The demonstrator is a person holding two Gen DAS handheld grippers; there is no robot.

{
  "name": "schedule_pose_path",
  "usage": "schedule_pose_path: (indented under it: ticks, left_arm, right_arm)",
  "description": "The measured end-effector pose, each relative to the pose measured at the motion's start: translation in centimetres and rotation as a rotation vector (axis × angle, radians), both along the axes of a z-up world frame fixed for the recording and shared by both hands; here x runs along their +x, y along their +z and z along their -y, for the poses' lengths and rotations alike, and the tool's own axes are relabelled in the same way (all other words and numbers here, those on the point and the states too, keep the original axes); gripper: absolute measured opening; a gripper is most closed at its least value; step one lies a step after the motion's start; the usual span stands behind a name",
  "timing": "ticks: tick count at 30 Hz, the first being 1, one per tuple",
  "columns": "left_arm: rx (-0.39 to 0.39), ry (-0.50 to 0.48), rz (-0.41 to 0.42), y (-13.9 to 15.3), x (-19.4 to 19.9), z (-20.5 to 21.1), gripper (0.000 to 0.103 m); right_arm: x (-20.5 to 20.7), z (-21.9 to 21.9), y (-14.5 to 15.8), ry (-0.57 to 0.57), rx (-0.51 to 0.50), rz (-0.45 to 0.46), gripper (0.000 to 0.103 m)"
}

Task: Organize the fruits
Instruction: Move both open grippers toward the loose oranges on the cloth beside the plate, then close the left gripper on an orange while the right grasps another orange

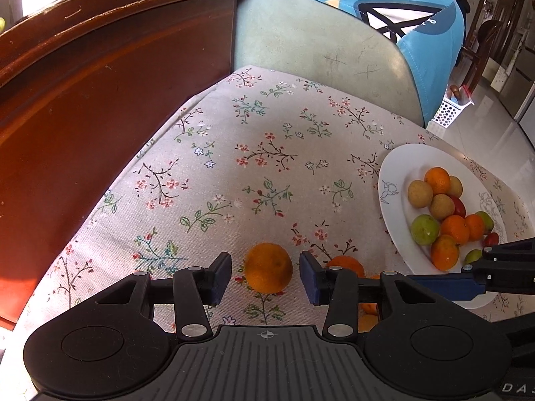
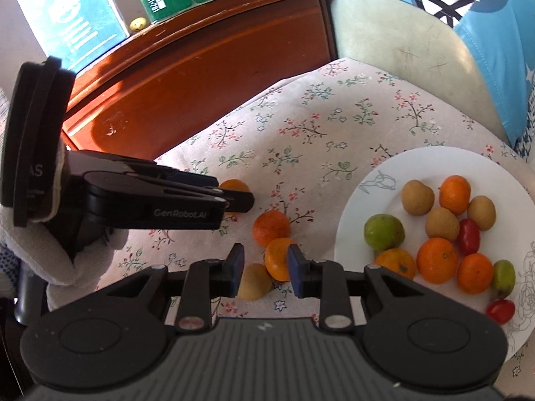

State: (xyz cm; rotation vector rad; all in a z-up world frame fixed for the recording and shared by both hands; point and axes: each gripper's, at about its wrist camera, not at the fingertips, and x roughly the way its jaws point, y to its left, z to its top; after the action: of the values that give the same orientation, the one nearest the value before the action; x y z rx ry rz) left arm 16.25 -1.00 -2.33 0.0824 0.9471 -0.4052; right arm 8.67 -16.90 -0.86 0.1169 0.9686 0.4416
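looking along the left gripper (image 1: 265,277), a flowery cloth (image 1: 254,153) covers the seat, with a brown wood cabinet (image 1: 100,77) on the left. a white plate (image 1: 394,173) at the right holds orange, green, tan and red fruits. one orange (image 1: 268,267) sits on the cloth between the wide open fingers, and they do not touch it.

from the right gripper (image 2: 265,269), the same cloth (image 2: 334,127) and plate (image 2: 354,220) show. its fingers are open around a second orange (image 2: 277,259), which lies on the cloth; i cannot tell if they touch it. another orange (image 2: 271,227) and a tan fruit (image 2: 255,282) lie beside it.
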Motion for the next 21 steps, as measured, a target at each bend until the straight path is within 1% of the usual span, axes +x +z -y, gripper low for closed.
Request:
schedule_pose_path:
  ticks: [3,7,11,13,16,19,21]
  left_arm:
    - [0.007,-0.001,-0.017,-0.4,0.1,0.0,0.041]
    - [0.014,-0.009,-0.022,-0.8,-0.1,0.1,0.041]
    - [0.024,-0.017,-0.015,-0.9,-0.2,0.3,0.041]
    - [0.024,-0.019,-0.012,-0.9,-0.3,0.3,0.041]
    - [0.026,-0.022,-0.005,-1.0,-0.3,0.3,0.041]
    - [0.028,-0.024,0.005,-1.0,-0.3,0.4,0.041]
    - [0.022,-0.019,0.008,-1.0,-0.4,0.4,0.039]
  right_arm:
    - [0.0,0.0,0.1,-0.01,-0.034,0.022,0.03]
    - [0.5,0.3,-0.7,-0.053,-0.051,-0.007,0.03]
    - [0.7,0.3,-1.2,-0.059,-0.034,-0.033,0.03]
    - [0.5,0.0,-1.3,-0.059,-0.043,-0.027,0.03]
    - [0.6,0.1,-1.3,-0.07,-0.031,-0.033,0.03]
    - [0.8,0.1,-1.6,-0.096,-0.053,-0.046,0.03]
    - [1.0,0.1,-2.0,-0.103,-0.06,-0.064,0.027]
